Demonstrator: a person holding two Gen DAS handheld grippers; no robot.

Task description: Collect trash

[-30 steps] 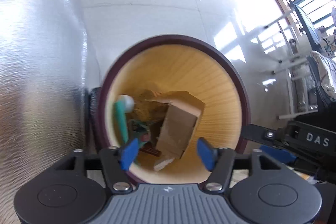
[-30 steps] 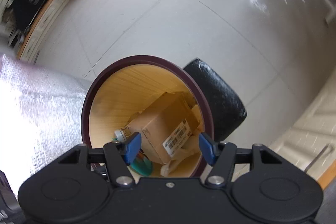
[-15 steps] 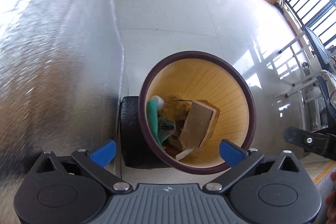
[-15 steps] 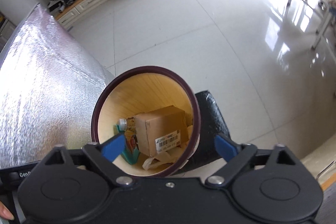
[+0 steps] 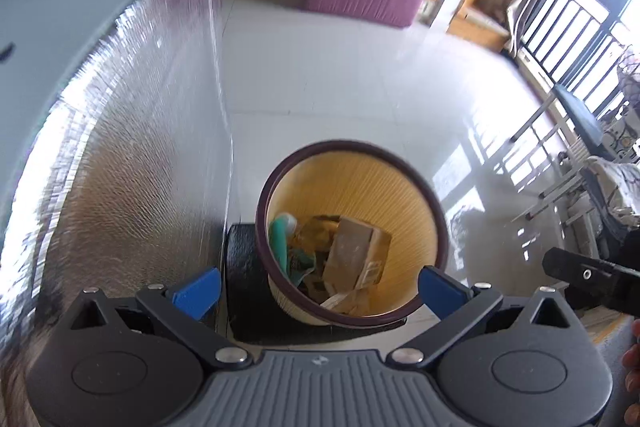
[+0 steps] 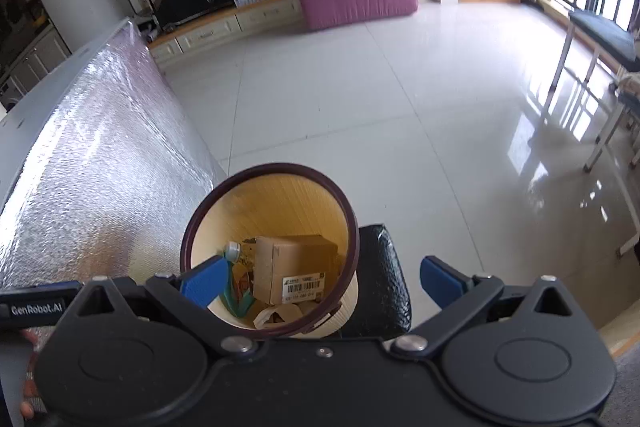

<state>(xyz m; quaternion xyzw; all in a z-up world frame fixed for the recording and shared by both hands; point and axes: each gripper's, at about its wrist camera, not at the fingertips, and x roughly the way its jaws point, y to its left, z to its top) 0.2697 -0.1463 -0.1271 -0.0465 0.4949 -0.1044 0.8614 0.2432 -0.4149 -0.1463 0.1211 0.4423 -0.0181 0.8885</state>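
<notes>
The trash sits inside the round bin (image 5: 352, 227), whose dark rim and ribbed yellow wall fill the lower middle of both wrist views; a cardboard box (image 6: 294, 273) with a barcode label lies tilted on top of the heap, with a green bottle (image 5: 280, 239) leaning against the wall to the left of it and crumpled paper (image 6: 280, 315) at the near edge. The box probably rests askew because it lies on looser scraps beneath it and not on the bin's bottom. The bin stands on the white tiled floor (image 6: 360, 115), touching a black bag-like bundle (image 6: 382, 279) just beside it and close to the foil-covered panel (image 5: 120, 147) that runs up the left of the frame, so it is within easy reach of both hands. The left tongs (image 5: 318, 287) are spread wide with nothing between the blue pads, and the bin shows through the gap below them. The right tongs (image 6: 324, 283) have just been opening and are likewise spread and empty, above the bin's mouth. With both pairs bare and the box in the bin, this piece looks dropped off, and I judge the next move to be fetching more trash elsewhere.
</notes>
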